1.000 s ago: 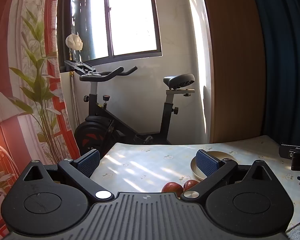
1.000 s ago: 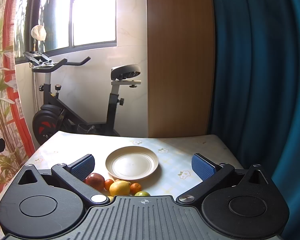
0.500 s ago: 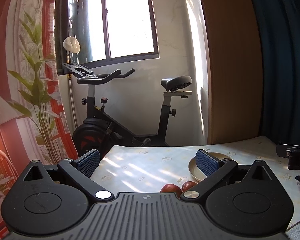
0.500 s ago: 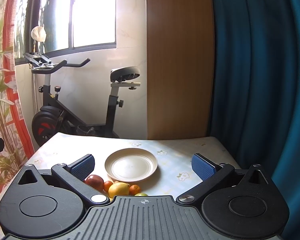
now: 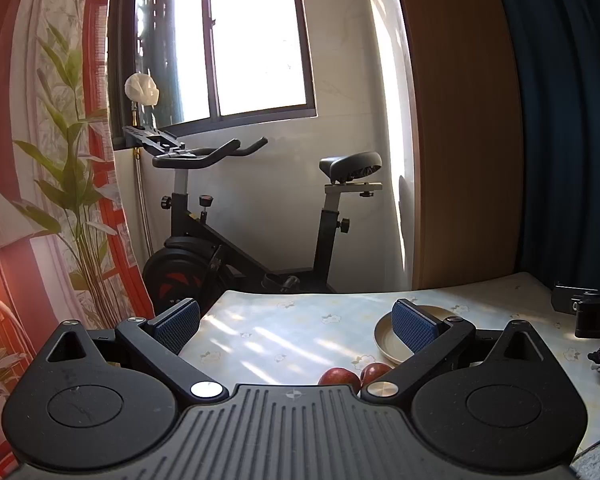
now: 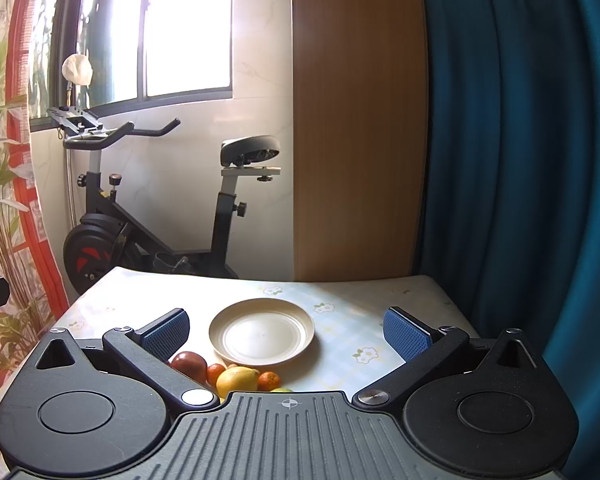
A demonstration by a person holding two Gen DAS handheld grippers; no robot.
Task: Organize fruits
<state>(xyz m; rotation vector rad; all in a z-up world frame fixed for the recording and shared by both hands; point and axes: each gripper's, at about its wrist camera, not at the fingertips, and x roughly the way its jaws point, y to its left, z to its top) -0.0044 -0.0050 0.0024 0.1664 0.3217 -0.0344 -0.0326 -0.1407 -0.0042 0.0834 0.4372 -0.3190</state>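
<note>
Both grippers hover above the near table edge: the right gripper (image 6: 286, 332) and the left gripper (image 5: 296, 322) each have jaws spread wide, holding nothing. Just beyond the right one, a red apple (image 6: 189, 363), a lemon (image 6: 238, 380) and small oranges (image 6: 269, 380) cluster on the table (image 6: 352, 308), touching the near rim of the bare plate (image 6: 261, 354). Sorting looks unstarted; next, one gripper should dip and close on a single fruit. An exercise bike (image 6: 156, 216) stands behind.
</note>
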